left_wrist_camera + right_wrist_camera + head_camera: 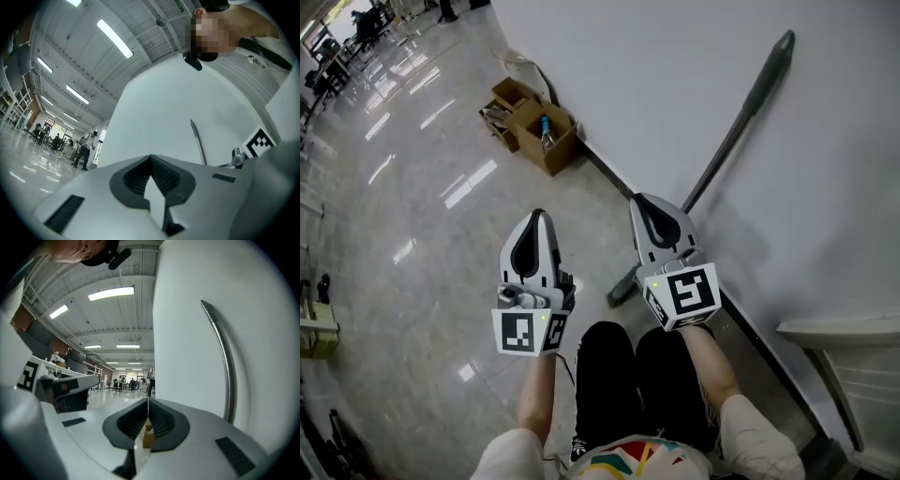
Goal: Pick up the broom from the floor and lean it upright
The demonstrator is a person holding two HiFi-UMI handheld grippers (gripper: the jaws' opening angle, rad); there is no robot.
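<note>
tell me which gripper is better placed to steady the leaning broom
Right. The right gripper is shut and empty close beside the broom leaning on the wall; the left gripper, also shut, is farther out over the floor.

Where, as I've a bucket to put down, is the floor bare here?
The floor is bare left of the left gripper, from the boxes down to the person's legs. A smaller bare strip runs along the wall between the boxes and the broom. It's crowded by the broom's foot and the legs, and along the far left edge.
</note>
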